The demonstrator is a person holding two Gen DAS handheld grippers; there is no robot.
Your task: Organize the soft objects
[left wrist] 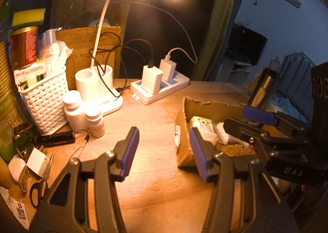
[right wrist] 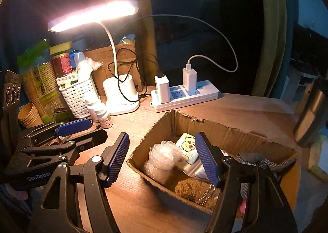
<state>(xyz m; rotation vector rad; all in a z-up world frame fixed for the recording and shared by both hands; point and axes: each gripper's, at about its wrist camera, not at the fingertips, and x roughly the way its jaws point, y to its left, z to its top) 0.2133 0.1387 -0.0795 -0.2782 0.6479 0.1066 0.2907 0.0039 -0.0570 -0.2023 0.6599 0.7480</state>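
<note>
An open cardboard box (right wrist: 164, 122) stands on the wooden table and holds soft things: a bubble-wrap roll (right wrist: 162, 161), a tissue pack with a cartoon bear (right wrist: 187, 147), a brown fuzzy cloth (right wrist: 194, 189) and a grey fabric piece (right wrist: 252, 158). My right gripper (right wrist: 164, 159) is open and empty, its jaws straddling the box's left wall. My left gripper (left wrist: 162, 153) is open and empty over the table just left of the box (left wrist: 205, 108). The left gripper also shows in the right wrist view (right wrist: 67, 130), and the right gripper shows in the left wrist view (left wrist: 252, 120).
A lit desk lamp (right wrist: 121, 97) stands behind, next to a white power strip with chargers (right wrist: 184, 97). A white woven basket (left wrist: 45, 100), two white bottles (left wrist: 82, 110), cans, paper cups (right wrist: 28, 114) and scissors (left wrist: 39, 188) crowd the left. A metal flask (right wrist: 311, 110) stands right.
</note>
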